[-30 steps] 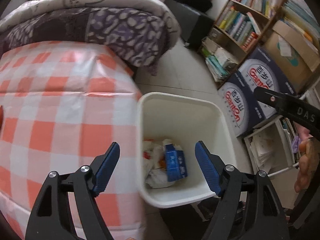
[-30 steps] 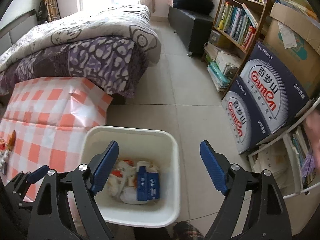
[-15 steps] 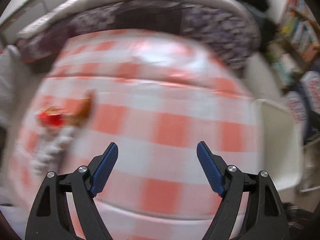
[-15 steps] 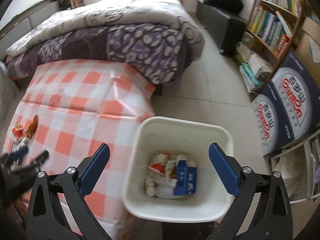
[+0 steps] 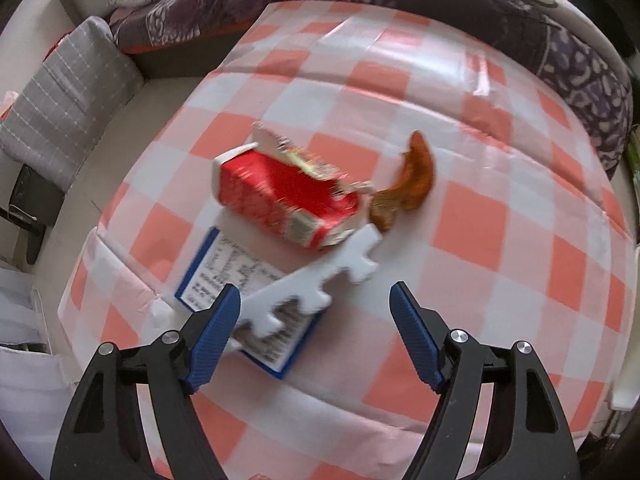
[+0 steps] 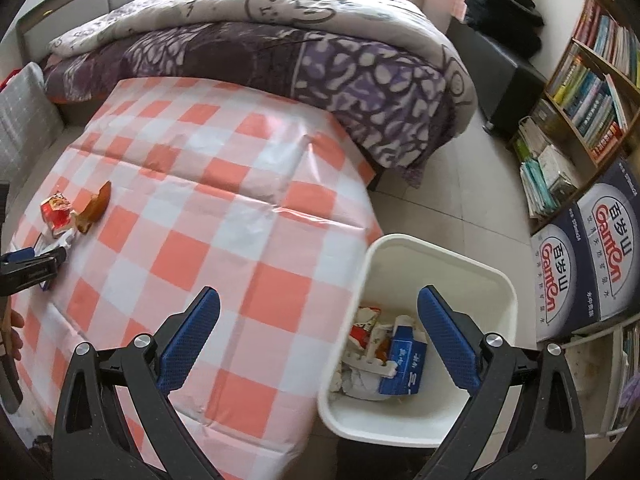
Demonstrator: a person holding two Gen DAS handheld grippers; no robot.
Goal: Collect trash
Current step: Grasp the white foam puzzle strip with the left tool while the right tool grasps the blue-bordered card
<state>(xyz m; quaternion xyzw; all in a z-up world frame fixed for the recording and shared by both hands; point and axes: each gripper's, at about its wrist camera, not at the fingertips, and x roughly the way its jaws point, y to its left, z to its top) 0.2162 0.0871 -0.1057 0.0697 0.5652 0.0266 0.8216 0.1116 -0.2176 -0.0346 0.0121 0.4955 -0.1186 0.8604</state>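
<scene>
The left gripper (image 5: 316,332) is held wide and empty low in its frame, over the red carton (image 5: 286,200), for a pickup, while the right gripper (image 6: 318,334), equally wide and empty, is kept by the white bin (image 6: 436,424) at lower right.

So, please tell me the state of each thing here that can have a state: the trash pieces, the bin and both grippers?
Red carton: torn open, lying on the tablecloth.
White foam piece: lying across the blue-edged box.
Blue-edged box: flat on the tablecloth.
Brown peel: lying beside the red carton.
White bin: open, partly filled.
Left gripper: open, empty.
Right gripper: open, empty.
</scene>
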